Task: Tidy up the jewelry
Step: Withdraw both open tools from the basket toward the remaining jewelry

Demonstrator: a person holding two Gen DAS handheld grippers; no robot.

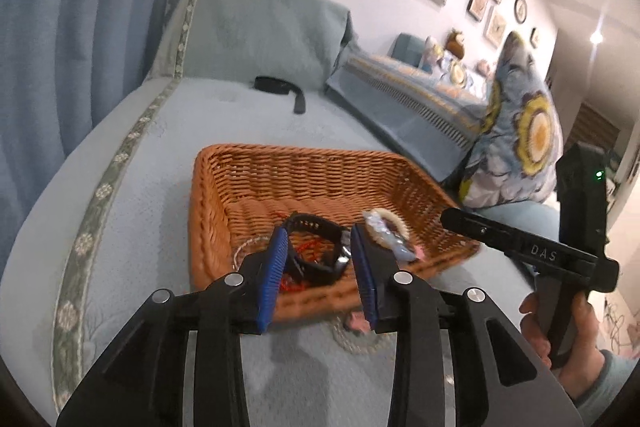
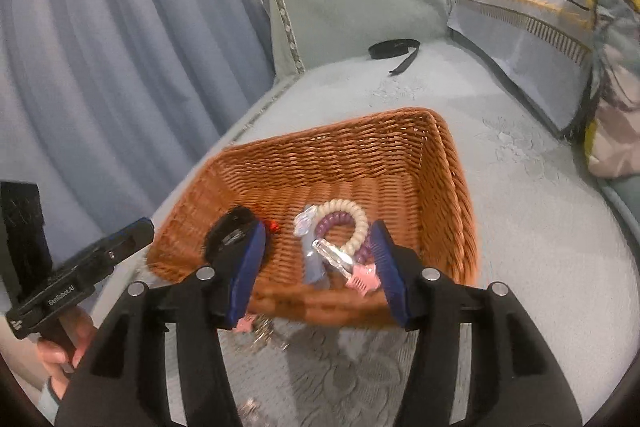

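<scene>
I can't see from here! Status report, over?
Left gripper open, right gripper open, both empty. Watch and hair ties in basket. Nothing blocking.

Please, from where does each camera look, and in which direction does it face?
Left wrist: sits on the left tool, looking down over the wicker basket at a black watch; the hand holding the right tool shows.
Right wrist: sits on the right tool, looking at hair ties in the basket; the other hand shows.
Both share the basket and a black band behind it.
</scene>
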